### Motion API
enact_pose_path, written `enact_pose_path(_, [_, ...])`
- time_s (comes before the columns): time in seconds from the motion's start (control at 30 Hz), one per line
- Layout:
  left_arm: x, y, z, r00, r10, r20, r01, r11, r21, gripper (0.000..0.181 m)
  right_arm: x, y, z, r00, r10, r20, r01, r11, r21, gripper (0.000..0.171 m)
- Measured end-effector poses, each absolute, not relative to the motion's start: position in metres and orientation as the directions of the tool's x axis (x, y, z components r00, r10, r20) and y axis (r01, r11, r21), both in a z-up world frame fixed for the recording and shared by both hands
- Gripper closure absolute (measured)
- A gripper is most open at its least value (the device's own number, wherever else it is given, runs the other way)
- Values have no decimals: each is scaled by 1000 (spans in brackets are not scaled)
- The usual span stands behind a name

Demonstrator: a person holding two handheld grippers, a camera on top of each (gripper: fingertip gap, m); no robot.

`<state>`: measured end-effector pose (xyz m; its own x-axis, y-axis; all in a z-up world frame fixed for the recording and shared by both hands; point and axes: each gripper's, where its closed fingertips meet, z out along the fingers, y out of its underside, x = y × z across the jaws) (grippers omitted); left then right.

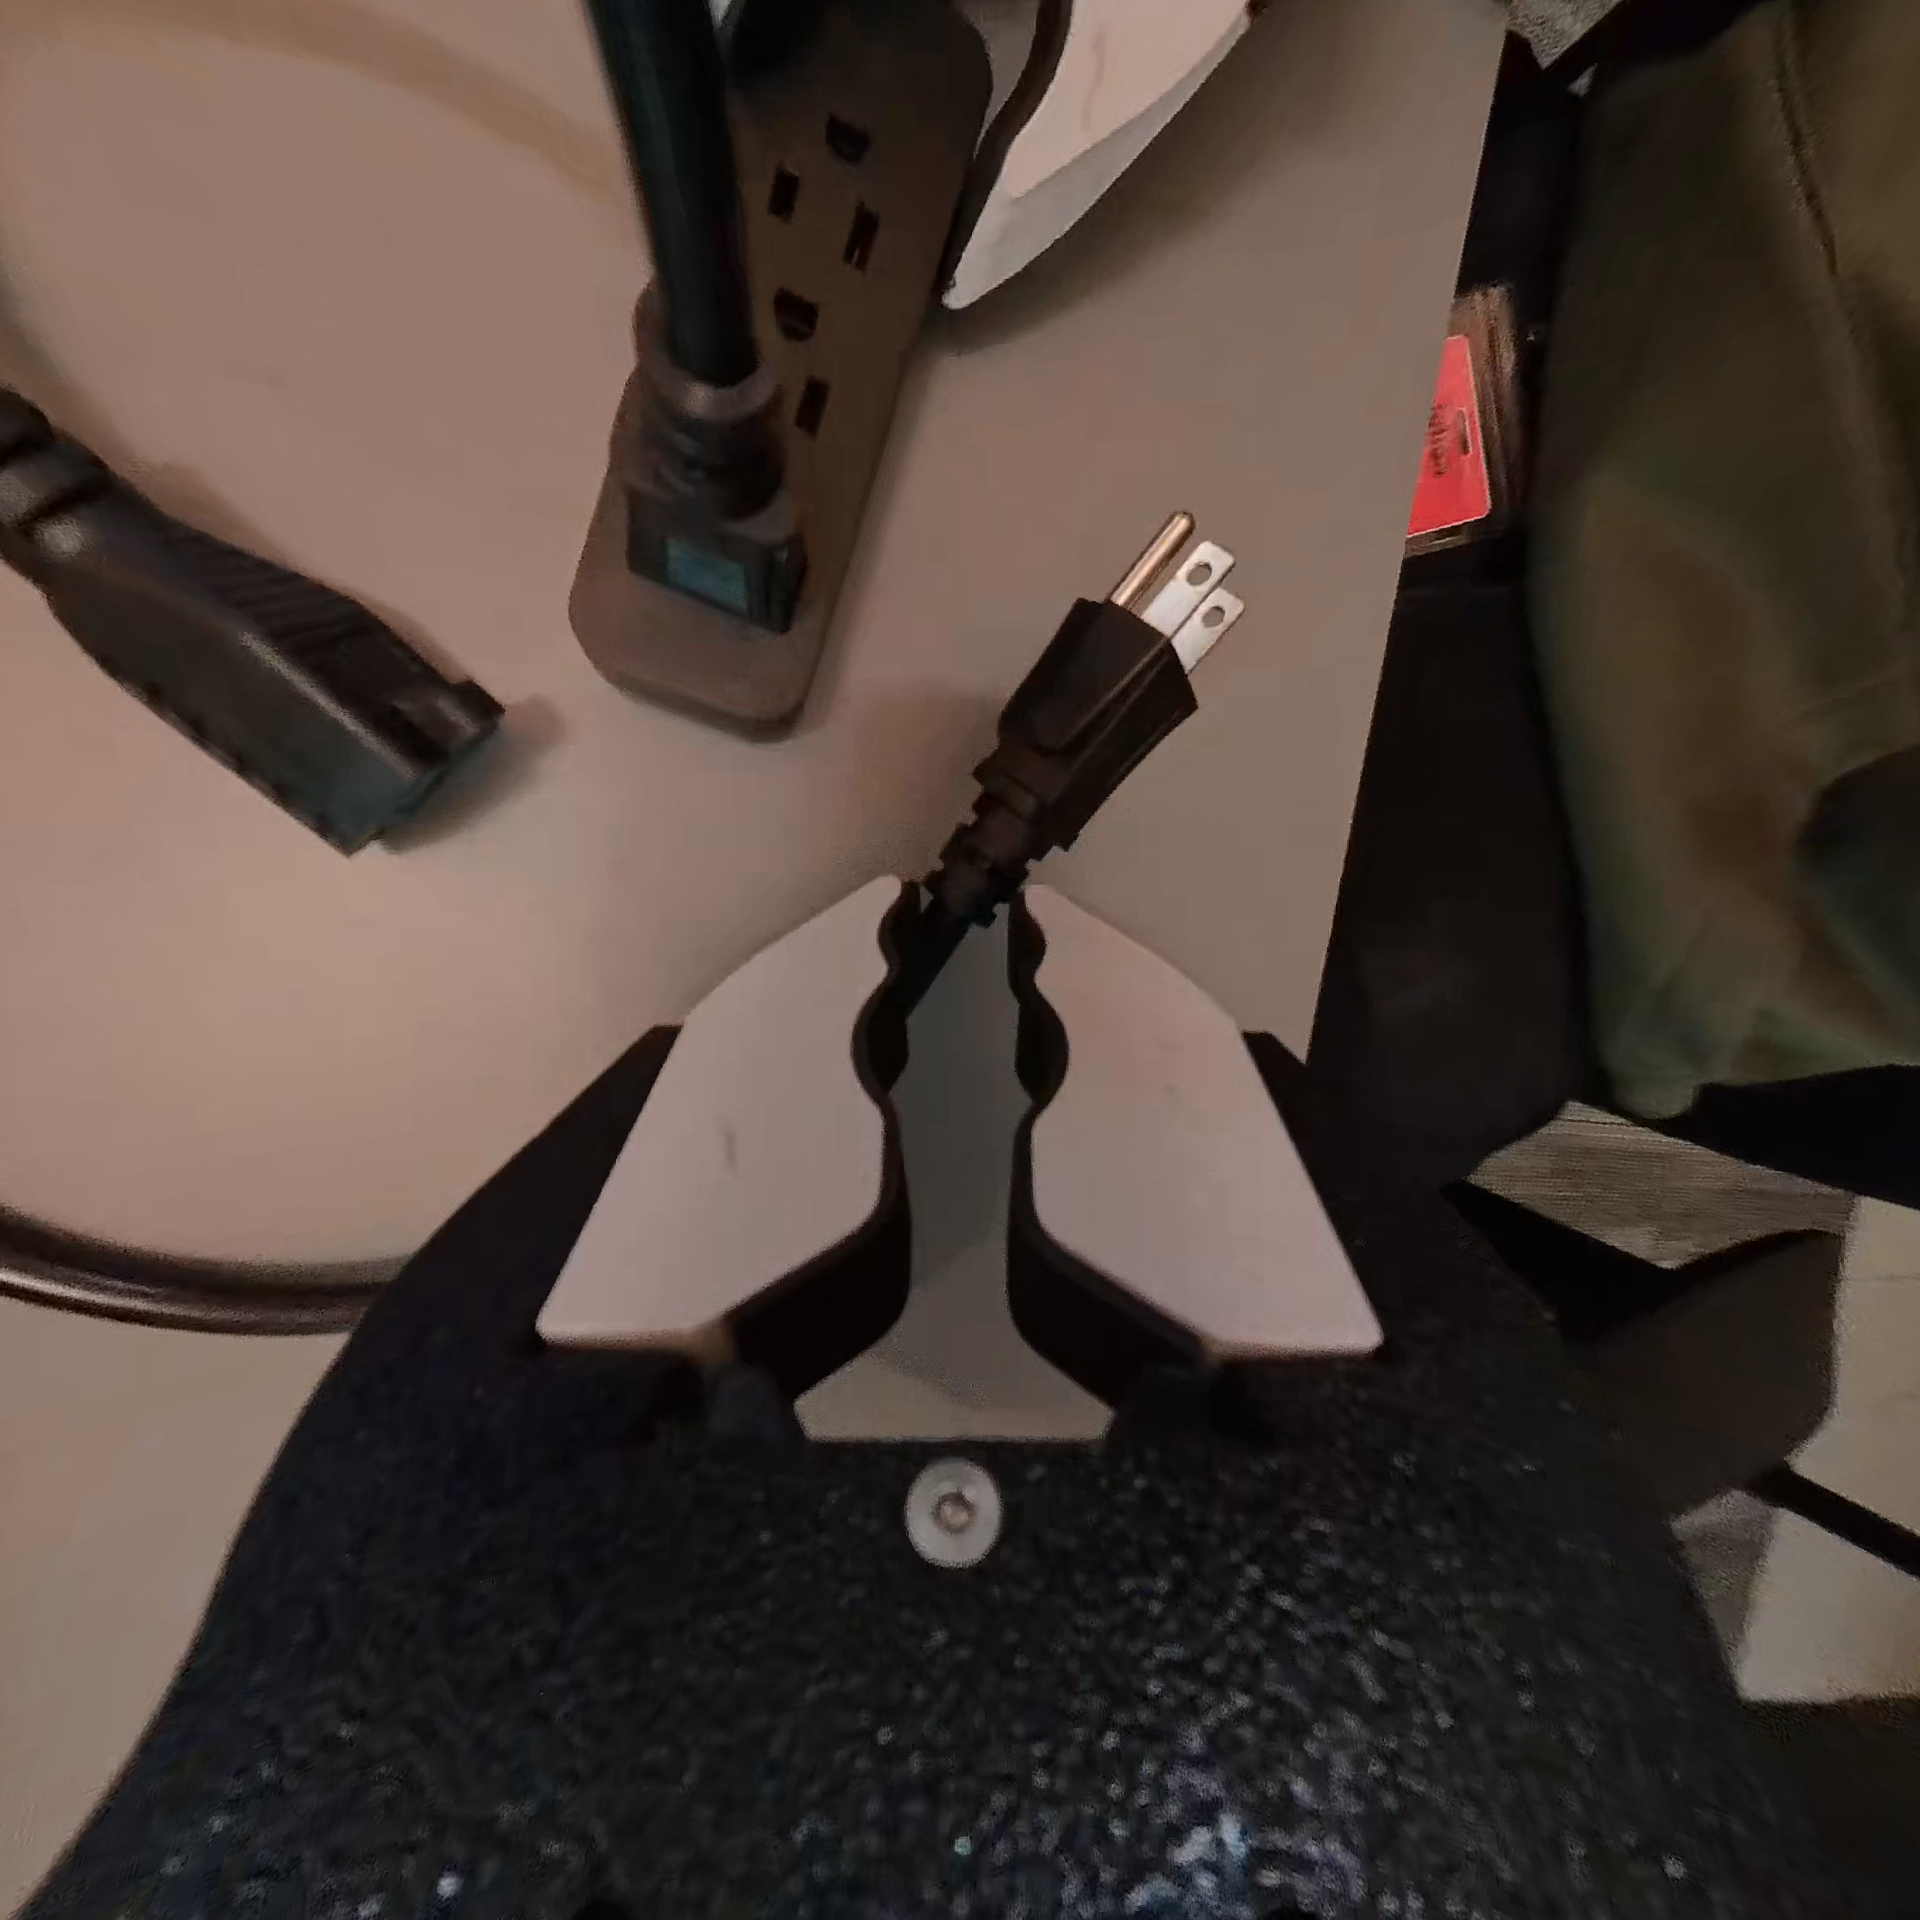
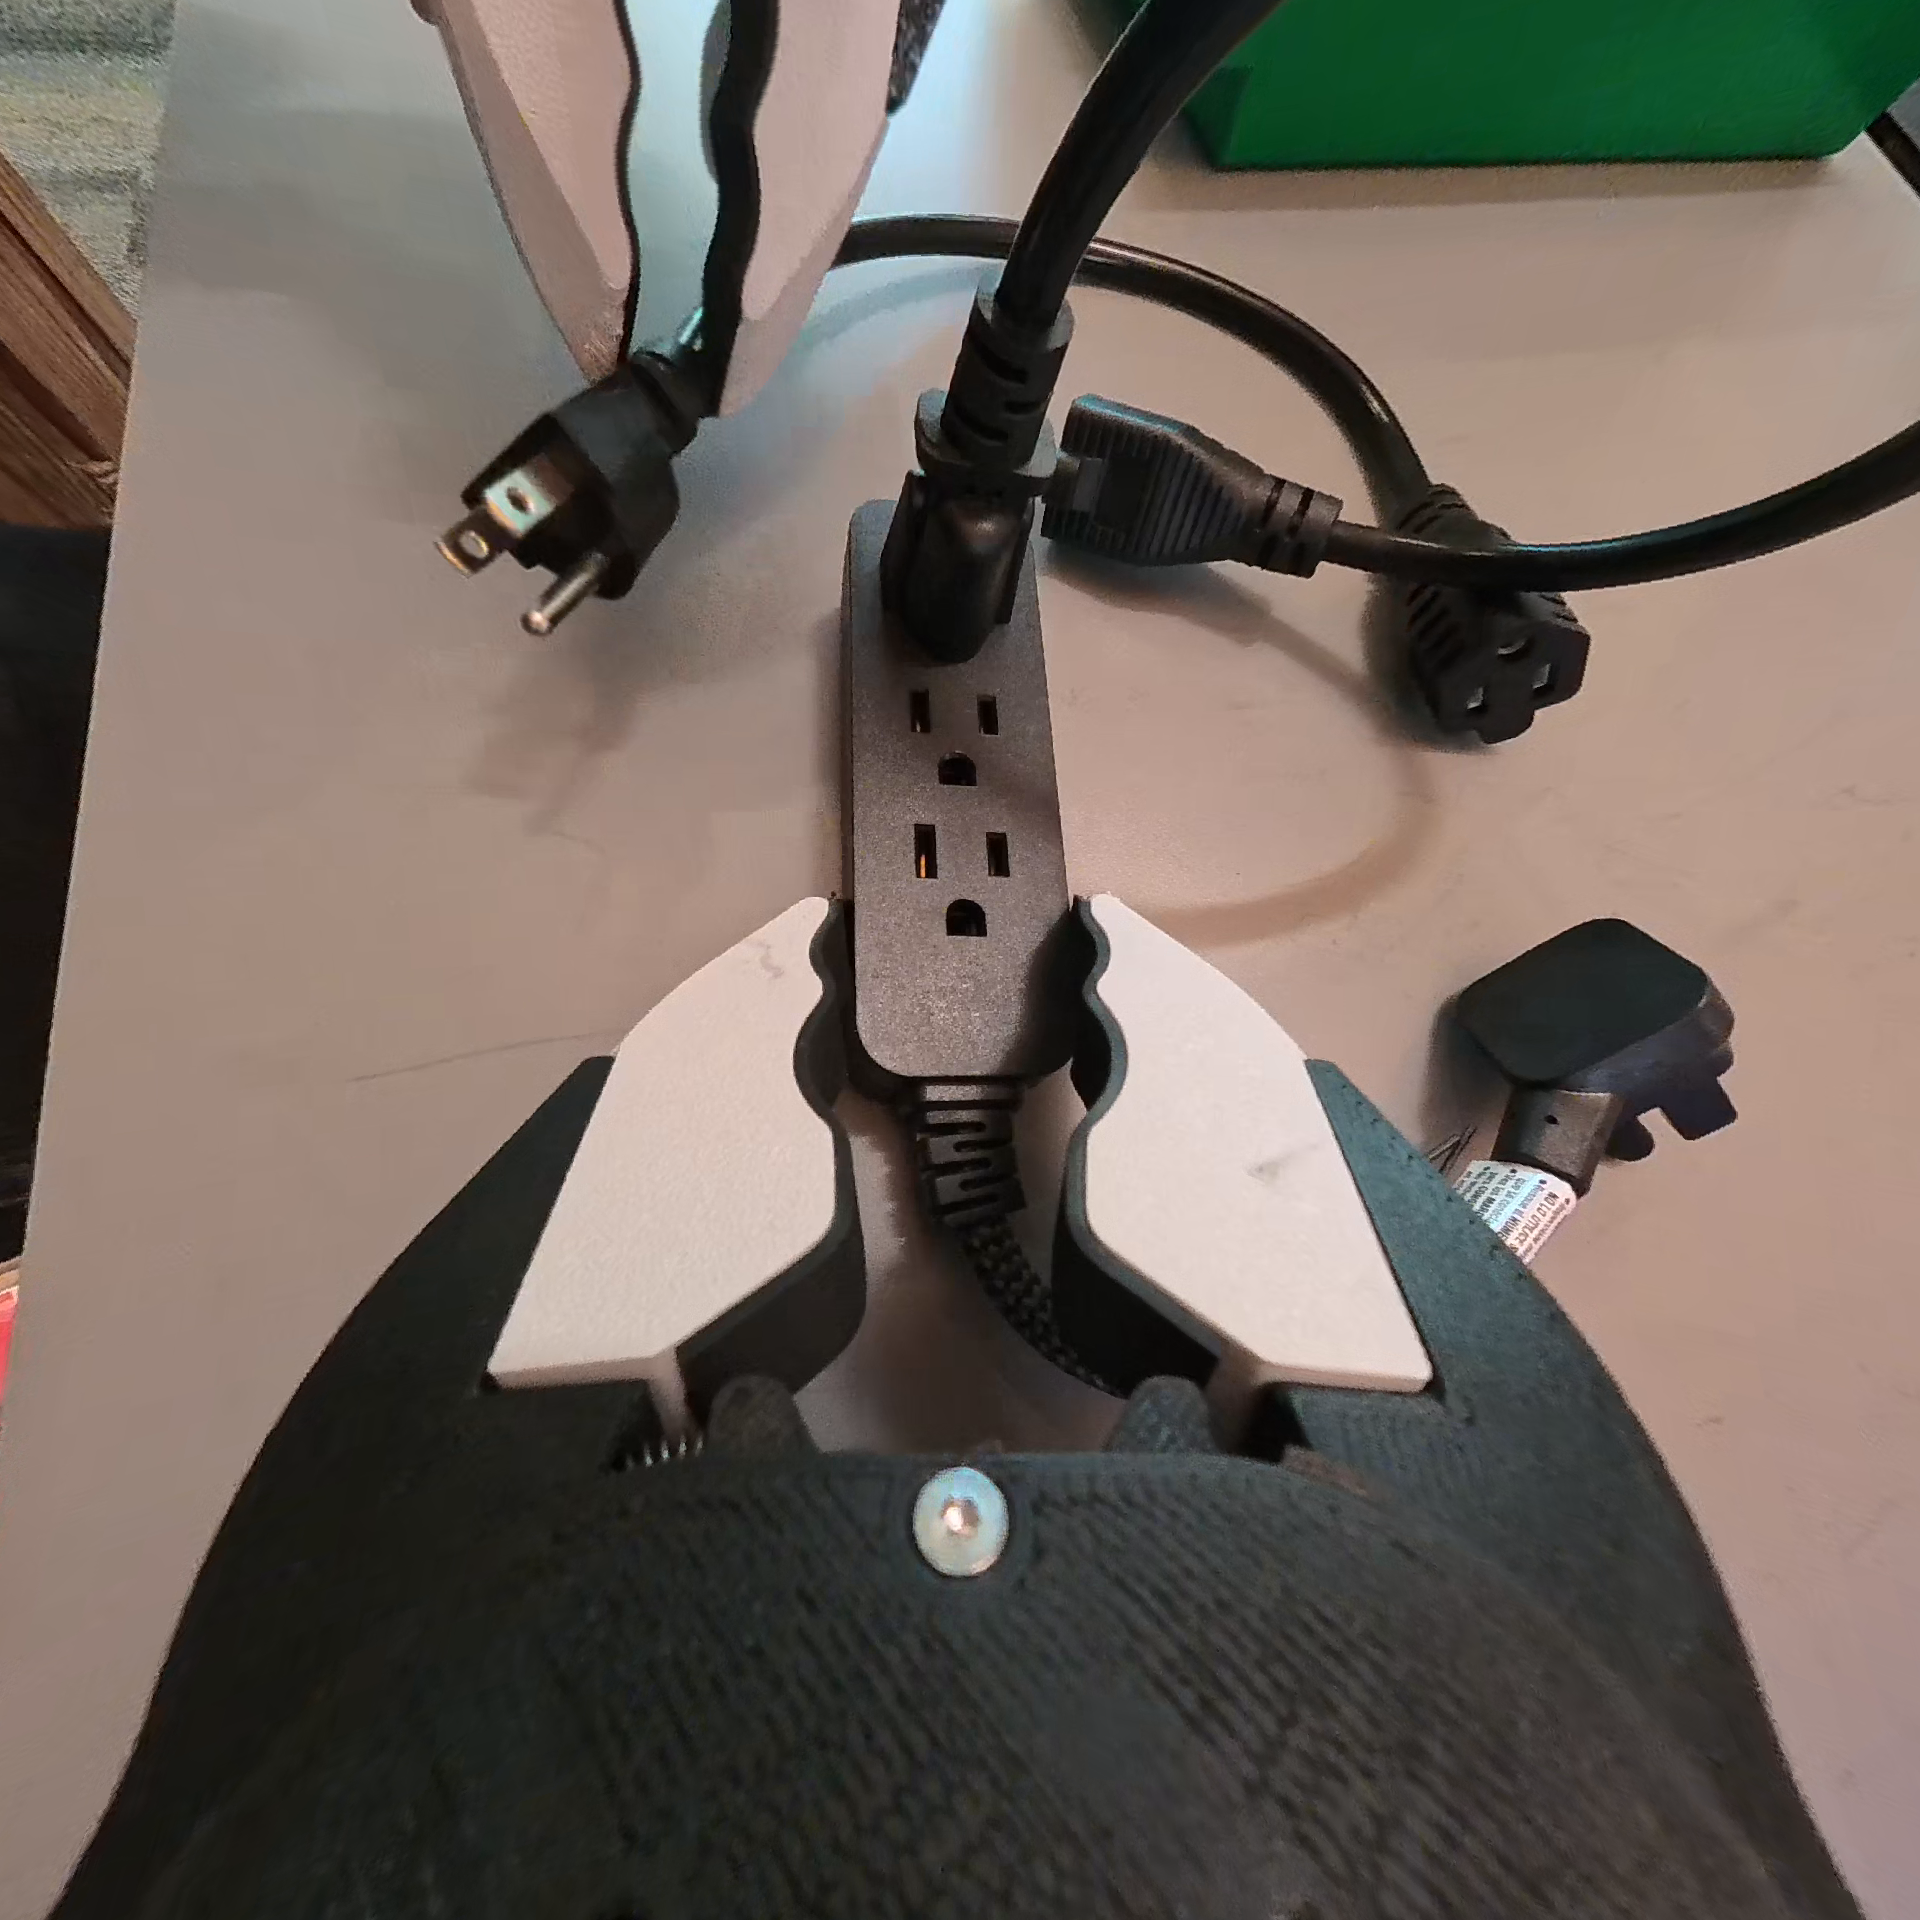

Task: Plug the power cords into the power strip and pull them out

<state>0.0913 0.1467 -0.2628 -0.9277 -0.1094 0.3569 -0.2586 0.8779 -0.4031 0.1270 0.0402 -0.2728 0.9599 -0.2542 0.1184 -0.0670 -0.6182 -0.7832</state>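
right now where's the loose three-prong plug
The three-prong plug hangs in the air, unplugged, in the left gripper, which pinches its cord just behind the plug body. In the right wrist view it hangs left of the power strip, prongs exposed.

Two outlets of the power strip (image 2: 951, 831) are left unobstructed from above; the far outlet is occupied by a black plug (image 2: 961, 561). The strip's near end is flanked by the right tool (image 2: 956, 925). Bare worktop (image 2: 416, 831) is available left of the strip. The right side is obstructed by cord connectors (image 2: 1486, 644) and a flat plug (image 2: 1590, 1018).
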Motion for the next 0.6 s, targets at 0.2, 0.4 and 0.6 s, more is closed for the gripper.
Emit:
enact_pose_path(0.2, [111,155,-273,-947,-226,229,-287,916,-282,162,127,40,-273,959,-254,123,-63,-620,-782,130])
enact_pose_path(0.4, [115,152,-267,-645,-705,295,-764,583,-277,149,127,40,-273,958,-253,134,-55,-623,-781,130])
enact_pose_path(0.6, [107,162,-259,-154,-785,600,-980,43,-196,132,127,40,-273,959,-253,126,-61,-621,-782,130])
